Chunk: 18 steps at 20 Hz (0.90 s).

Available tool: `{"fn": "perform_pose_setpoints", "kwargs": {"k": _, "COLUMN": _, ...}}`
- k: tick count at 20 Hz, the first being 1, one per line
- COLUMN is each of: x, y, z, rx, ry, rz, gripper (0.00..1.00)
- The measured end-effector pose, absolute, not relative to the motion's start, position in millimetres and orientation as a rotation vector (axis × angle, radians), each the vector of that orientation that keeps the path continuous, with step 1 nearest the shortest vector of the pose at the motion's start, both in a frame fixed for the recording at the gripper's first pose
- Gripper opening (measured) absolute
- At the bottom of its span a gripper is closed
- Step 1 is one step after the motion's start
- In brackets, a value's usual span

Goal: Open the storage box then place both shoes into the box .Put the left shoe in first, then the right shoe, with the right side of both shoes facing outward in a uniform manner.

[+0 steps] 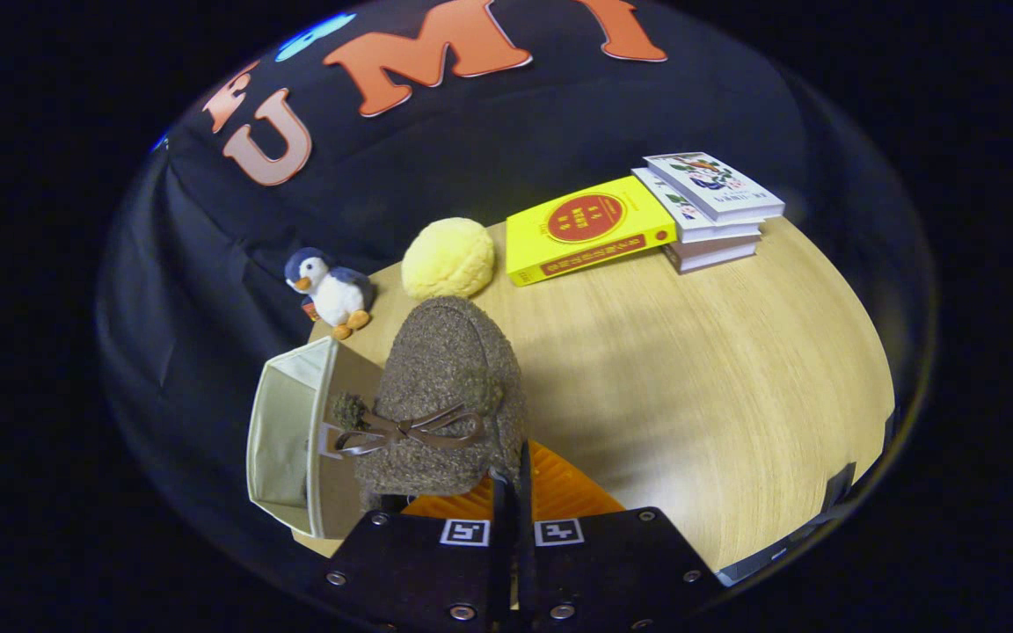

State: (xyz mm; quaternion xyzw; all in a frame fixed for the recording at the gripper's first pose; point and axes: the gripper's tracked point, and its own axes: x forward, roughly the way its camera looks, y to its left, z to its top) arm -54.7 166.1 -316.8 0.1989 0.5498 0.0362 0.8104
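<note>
A brown fuzzy shoe with a thin brown bow hangs just ahead of my gripper, toe pointing away. The orange fingers are pressed close together, pinching the shoe's rear edge. The beige fabric storage box stands open to the left of the shoe at the table's left edge. Its pale inside shows, and one wall with a small pull tab sits right beside the shoe. The shoe's body hides part of the box's right side. I cannot tell whether anything lies inside the box.
On the round wooden table, a penguin plush and a yellow round plush sit beyond the box. A yellow book leans on a stack of books at the far side.
</note>
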Motion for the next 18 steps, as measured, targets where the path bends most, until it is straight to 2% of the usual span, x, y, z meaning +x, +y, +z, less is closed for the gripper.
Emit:
{"fn": "perform_pose_setpoints", "kwargs": {"k": 10, "x": -27.9, "y": 300.5, "z": -257.5, "rx": 0.41, "ry": 1.132, "rz": 0.272, "gripper": 0.04}}
{"fn": "perform_pose_setpoints", "kwargs": {"k": 18, "x": -31.3, "y": 368.7, "z": -283.1, "rx": 0.369, "ry": 1.176, "rz": 0.269, "gripper": 0.04}}
